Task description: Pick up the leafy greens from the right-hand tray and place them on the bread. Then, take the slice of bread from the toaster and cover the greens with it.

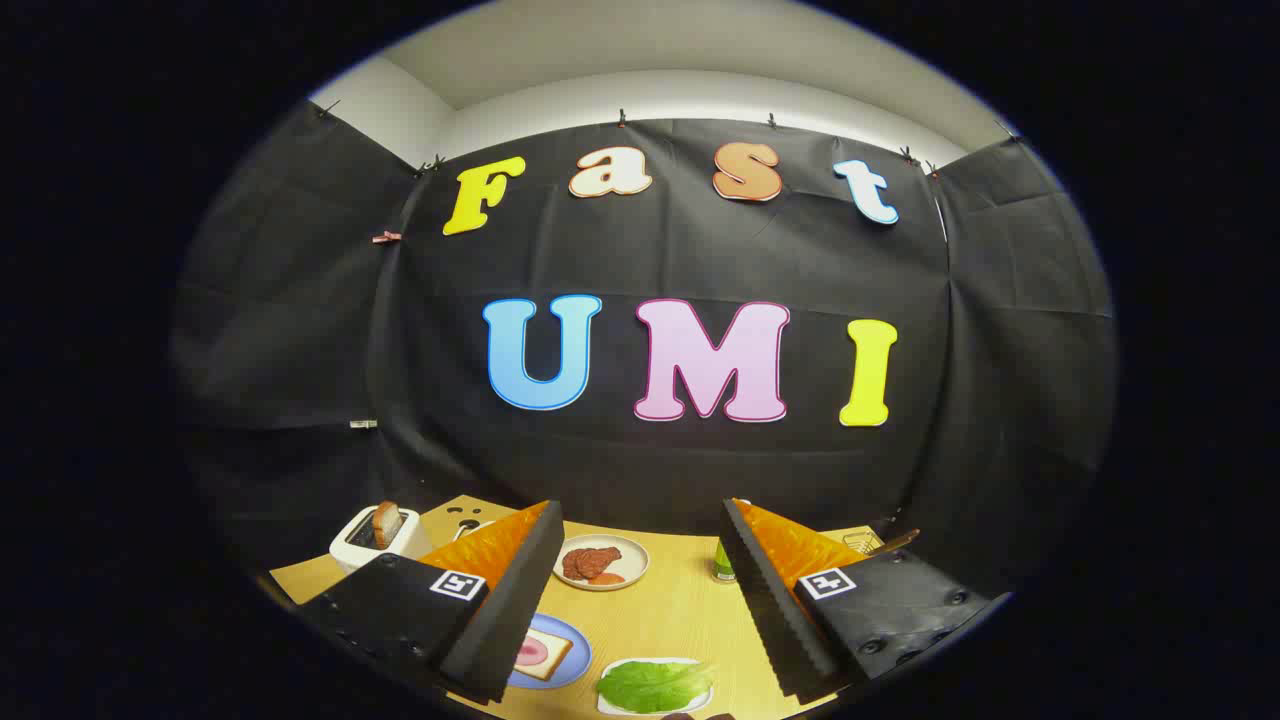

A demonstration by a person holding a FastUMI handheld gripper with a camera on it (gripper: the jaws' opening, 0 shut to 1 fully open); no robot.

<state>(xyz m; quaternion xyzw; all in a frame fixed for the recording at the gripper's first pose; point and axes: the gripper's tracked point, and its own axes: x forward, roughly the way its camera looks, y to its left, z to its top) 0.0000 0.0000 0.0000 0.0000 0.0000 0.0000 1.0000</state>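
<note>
My gripper (640, 600) is open above the wooden table, its fingers spread wide with nothing between them. Below, between the fingers, a green leaf (652, 685) lies on a white tray (700, 698). To its left, partly behind the left finger, a blue plate (578, 650) holds a slice of bread (545, 655) with a pink ham slice on it. Beyond the left finger at the back left stands a white toaster (362, 545) with a slice of bread (386, 524) sticking up out of it.
A white plate (628, 578) with brownish-red meat pieces sits just ahead, between the fingers. A small green-and-white bottle (722, 568) stands by the right finger. A utensil (890, 543) lies at the table's far right. The black cloth wall closes off the back.
</note>
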